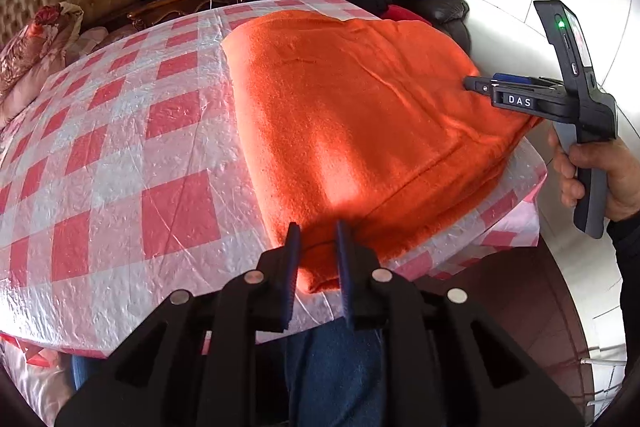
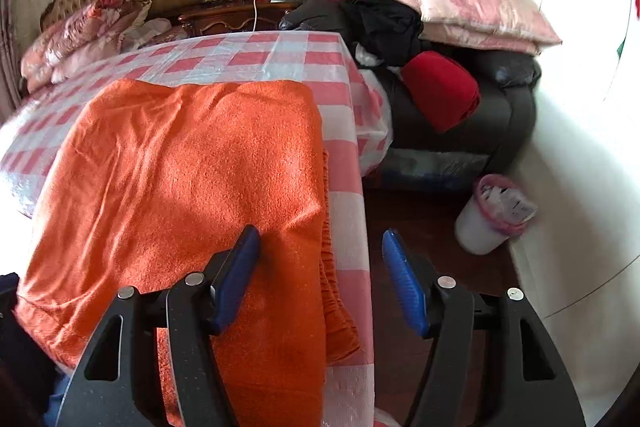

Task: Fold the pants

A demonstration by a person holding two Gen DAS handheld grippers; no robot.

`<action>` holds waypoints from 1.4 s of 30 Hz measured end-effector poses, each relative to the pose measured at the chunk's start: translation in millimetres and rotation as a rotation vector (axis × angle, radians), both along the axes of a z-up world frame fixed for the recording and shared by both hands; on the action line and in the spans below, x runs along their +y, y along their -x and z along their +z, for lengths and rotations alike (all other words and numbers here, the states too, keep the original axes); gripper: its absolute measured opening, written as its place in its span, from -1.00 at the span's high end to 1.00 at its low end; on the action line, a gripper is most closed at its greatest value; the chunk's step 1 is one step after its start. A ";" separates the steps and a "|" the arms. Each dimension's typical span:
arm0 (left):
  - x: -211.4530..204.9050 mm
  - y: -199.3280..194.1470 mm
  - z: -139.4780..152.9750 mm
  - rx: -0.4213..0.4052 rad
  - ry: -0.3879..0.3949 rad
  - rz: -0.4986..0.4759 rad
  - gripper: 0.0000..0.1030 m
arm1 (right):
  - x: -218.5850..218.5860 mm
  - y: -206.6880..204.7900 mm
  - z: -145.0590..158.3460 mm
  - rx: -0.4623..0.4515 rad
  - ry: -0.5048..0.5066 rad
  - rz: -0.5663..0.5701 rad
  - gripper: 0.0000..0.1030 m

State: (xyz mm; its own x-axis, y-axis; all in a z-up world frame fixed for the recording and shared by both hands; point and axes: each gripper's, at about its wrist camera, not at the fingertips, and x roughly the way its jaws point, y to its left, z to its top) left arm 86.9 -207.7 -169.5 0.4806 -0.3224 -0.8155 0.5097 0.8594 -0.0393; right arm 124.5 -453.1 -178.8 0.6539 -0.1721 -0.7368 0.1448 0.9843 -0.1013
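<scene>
Pants (image 1: 360, 115) lie folded on the checked table (image 1: 120, 147), waistband along its right edge. A fold looks just laid; both claws let go. Left claw (image 1: 316, 259) straddles the near corner, jaws narrowly apart, not pinching. Right claw (image 2: 320, 267) hangs wide open over the waistband edge, holding nothing. Next, I'd guess: regrip one end and fold across again.

Left wrist view low at table (image 1: 120, 147) near edge, right wrist view beside it, both sharing orange pants (image 1: 360, 127)
</scene>
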 end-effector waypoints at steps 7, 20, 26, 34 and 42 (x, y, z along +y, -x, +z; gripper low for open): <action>3.0 -2.5 52.9 -0.150 0.046 -0.007 0.13 | 14.3 3.6 4.3 0.013 0.140 -0.021 -0.51; -29.7 -41.4 -2.3 0.027 0.045 -0.033 0.66 | 56.9 23.4 80.1 -0.114 0.035 0.038 -0.71; -25.4 -44.8 -5.3 0.058 0.075 -0.007 0.63 | 90.0 -58.2 56.4 0.050 -0.069 0.008 -0.71; -20.6 -62.0 4.1 0.118 0.023 0.137 -0.53 | 90.6 -93.9 7.7 0.218 -0.055 -0.061 -0.91; -8.8 -114.1 29.7 0.101 0.203 0.114 -0.93 | 94.6 -88.9 3.3 0.178 -0.014 -0.055 -0.92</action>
State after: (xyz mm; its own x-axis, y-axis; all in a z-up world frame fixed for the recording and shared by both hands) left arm 201.0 -216.4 -139.8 0.4429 -0.4331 -0.7850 0.3947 0.8804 -0.2630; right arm 213.4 -358.5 -175.5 0.5026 -0.1924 -0.8428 0.1793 0.9769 -0.1161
